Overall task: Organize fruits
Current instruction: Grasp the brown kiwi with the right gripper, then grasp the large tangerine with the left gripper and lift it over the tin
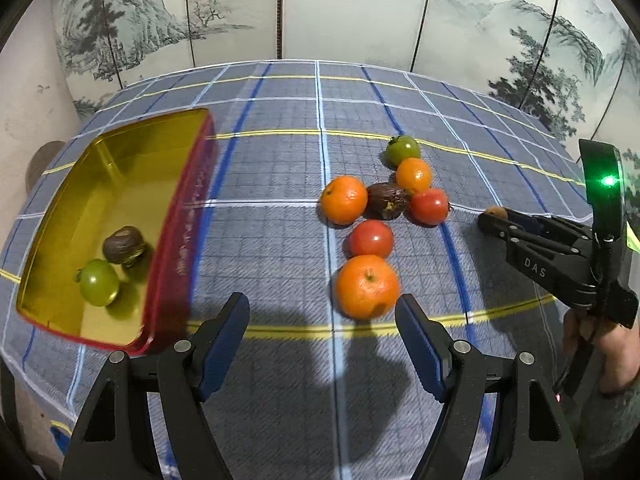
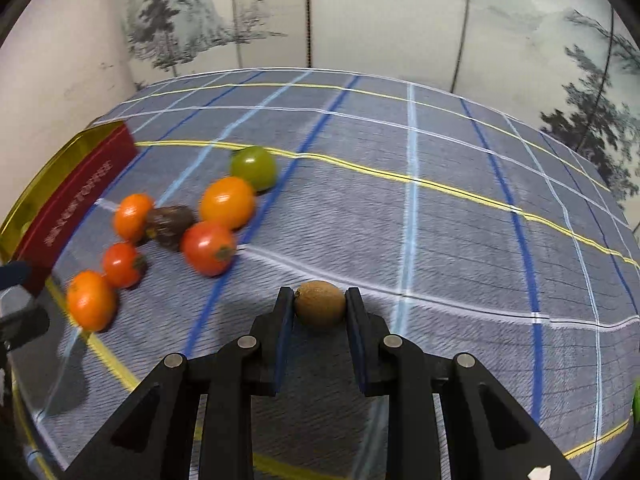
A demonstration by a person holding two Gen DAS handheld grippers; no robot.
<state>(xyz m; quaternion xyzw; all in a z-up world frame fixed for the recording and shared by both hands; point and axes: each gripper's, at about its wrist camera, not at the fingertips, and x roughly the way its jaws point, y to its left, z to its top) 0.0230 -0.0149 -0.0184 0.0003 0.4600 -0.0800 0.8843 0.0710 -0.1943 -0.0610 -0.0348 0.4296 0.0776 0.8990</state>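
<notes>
Left wrist view
Left gripper [image 1: 322,320]: jaws apart, nothing between them, over the near part of the table.
Table [image 1: 280,152]: covered in a blue-grey checked cloth with yellow and blue lines.
Tin [image 1: 172,224]: red outside, gold inside, toward the table's left edge; it holds a green tomato [image 1: 98,282] and a dark brown fruit [image 1: 122,244], touching each other.
Fruit cluster [image 1: 384,216]: mid-table, right of the tin; a large orange [image 1: 367,286] nearest the left gripper, a red tomato [image 1: 370,238] just behind it, then another orange [image 1: 344,199], a dark wrinkled fruit [image 1: 386,199], a second red tomato [image 1: 429,206], a small orange fruit [image 1: 414,175] and a green one [image 1: 403,149] farthest back.
Right gripper [image 1: 494,218]: at the table's right side, held by a hand [image 1: 600,344], clamped on a brown kiwi [image 1: 496,212].

Right wrist view
Right gripper [image 2: 320,304]: pads pressed on both sides of the kiwi [image 2: 320,303], above the cloth.
Fruit cluster [image 2: 176,228]: left of the gripper, well apart from it.
Tin [image 2: 76,184]: at the far left edge, only its red wall and gold rim showing.
</notes>
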